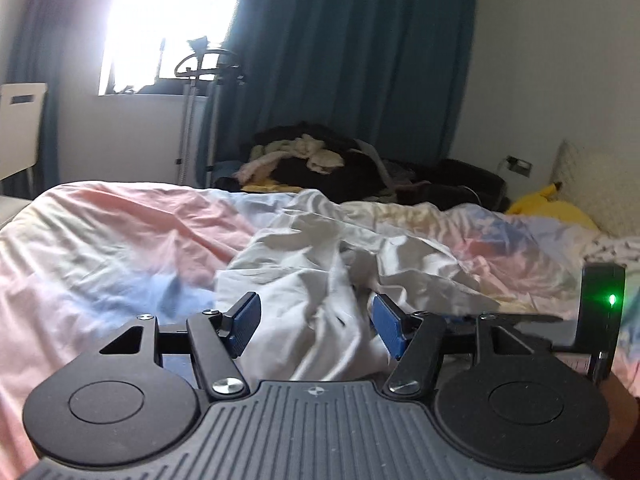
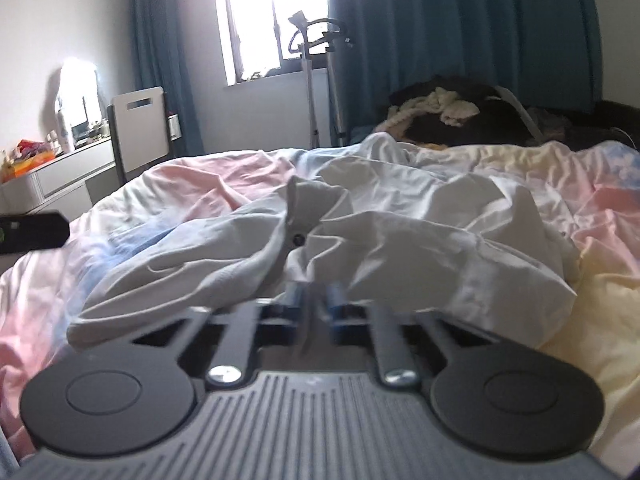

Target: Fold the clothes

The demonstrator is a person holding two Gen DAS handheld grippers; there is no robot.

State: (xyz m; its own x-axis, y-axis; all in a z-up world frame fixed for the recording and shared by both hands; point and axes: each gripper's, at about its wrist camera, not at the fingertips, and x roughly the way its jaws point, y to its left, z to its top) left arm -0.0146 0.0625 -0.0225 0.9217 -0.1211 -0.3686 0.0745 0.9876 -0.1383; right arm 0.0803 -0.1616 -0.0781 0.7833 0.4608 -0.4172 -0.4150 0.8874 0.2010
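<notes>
A crumpled white shirt [image 1: 316, 280] lies on the bed [image 1: 100, 232] between the spread left tongs [image 1: 316, 322]; the right tongs [image 2: 316, 300] pinch its edge.

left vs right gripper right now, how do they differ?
Opening: the left gripper has its blue pads spread wide; the right gripper has its pads nearly together.
Cloth: the white shirt bunches loosely between the left gripper's pads, ungripped; the right gripper appears to pinch a thin fold, though blur hides the contact.
Sharpness: the left gripper looks crisp, the right gripper is motion-blurred.
Shared: both sit low over the same shirt on the pastel bedspread.
</notes>
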